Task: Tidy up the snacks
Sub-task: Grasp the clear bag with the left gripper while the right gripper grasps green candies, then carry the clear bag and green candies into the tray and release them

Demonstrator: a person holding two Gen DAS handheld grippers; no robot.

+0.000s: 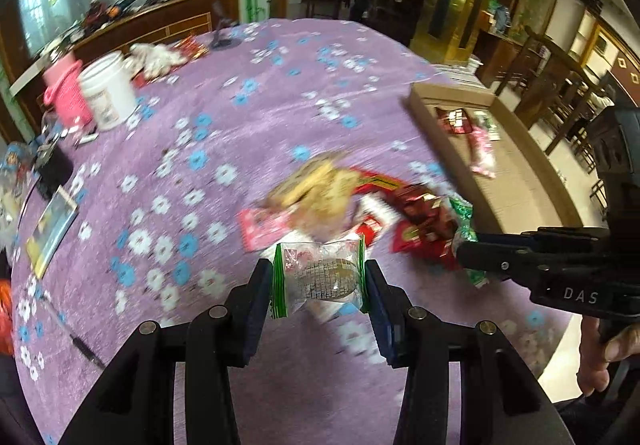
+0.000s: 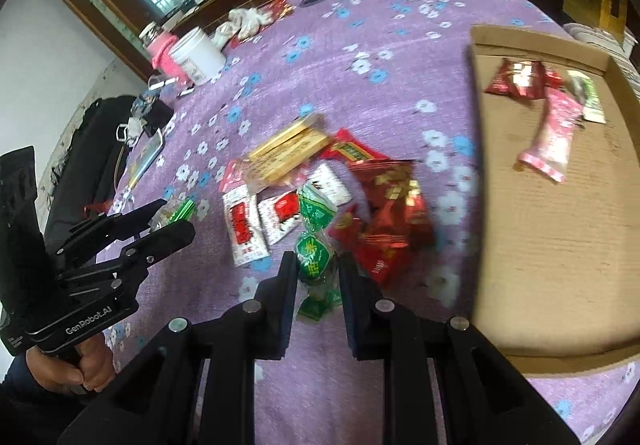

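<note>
Purple tablecloth (image 1: pixel 280 93) with blue and white flowers covers a round table in a room with dark wooden furniture, a long wooden counter under a large window, and a panel painted with green bamboo.

Left wrist view. Far left of the cloth: pink container (image 1: pixel 64 93) beside a white tub (image 1: pixel 108 93), then white crumpled items and small clutter along the edge. Centre: loose snack pile (image 1: pixel 348 205) of red, gold and white packets, blurred. Right: shallow cardboard tray (image 1: pixel 516 181) on the cloth, holding a few red, pink and green packets. Left gripper (image 1: pixel 319 281), jaws part closed, pads pressed on both ends of a clear green-edged packet (image 1: pixel 320 277) holding a lattice-topped biscuit, lifted clear of the cloth. Right gripper (image 1: pixel 464 249) enters from the right edge, its tips beside green wrapping at the pile's edge; a hand shows below it.

Right wrist view. Same cloth, tub and pink container at upper left, a dark bag off the table edge. Tray at right. Right gripper, jaws nearly together, nipping a green-wrapped sweet (image 2: pixel 314 257) that hangs between the pads, just beside the pile. Left gripper at lower left, gripped by a hand (image 2: pixel 80 365), the green-edged packet in its tips.
</note>
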